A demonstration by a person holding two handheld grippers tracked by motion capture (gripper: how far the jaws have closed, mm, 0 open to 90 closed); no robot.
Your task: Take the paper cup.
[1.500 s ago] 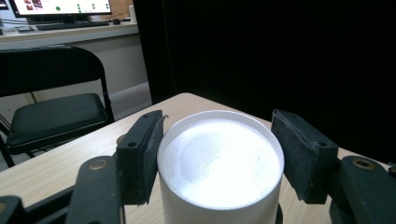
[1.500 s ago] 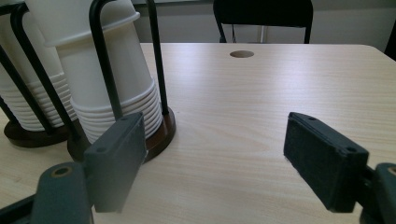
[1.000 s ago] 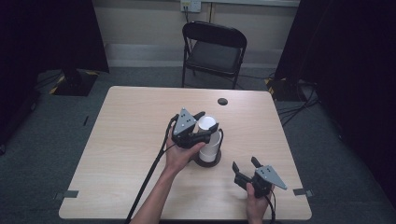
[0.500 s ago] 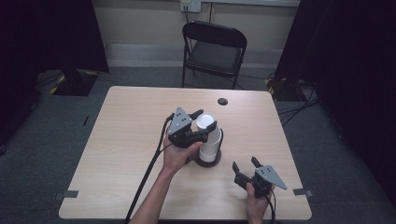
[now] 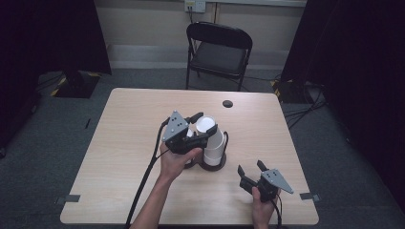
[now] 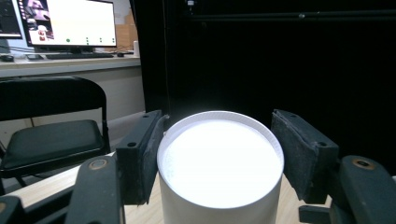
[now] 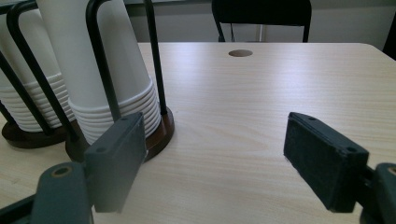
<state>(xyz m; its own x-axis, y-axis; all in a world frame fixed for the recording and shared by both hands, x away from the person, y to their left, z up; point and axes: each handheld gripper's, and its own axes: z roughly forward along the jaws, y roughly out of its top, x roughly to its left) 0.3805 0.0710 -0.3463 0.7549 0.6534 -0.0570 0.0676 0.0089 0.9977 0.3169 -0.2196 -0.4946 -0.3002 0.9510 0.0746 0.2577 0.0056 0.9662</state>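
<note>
A stack of upside-down white paper cups (image 5: 213, 143) stands in a black wire holder on a dark round base (image 5: 216, 165) at mid-table. My left gripper (image 5: 200, 128) is open, its jaws astride the top cup (image 6: 219, 163). The left pad (image 6: 142, 154) touches the cup wall and the right pad (image 6: 299, 149) is a sliver off it. In the right gripper view a second cup stack (image 7: 25, 88) stands beside the first stack (image 7: 109, 70). My right gripper (image 5: 250, 167) hovers open near the front right of the table, with nothing between its jaws (image 7: 215, 123).
The wooden table (image 5: 129, 119) has a round cable hole (image 5: 228, 103) near its far edge. A black folding chair (image 5: 217, 52) stands behind the table. Dark curtains hang on both sides. The left gripper's cable (image 5: 145, 176) trails toward the front edge.
My left gripper has drawn back a little to the left, so its jaws now sit at the cup's top. The right gripper has stayed put.
</note>
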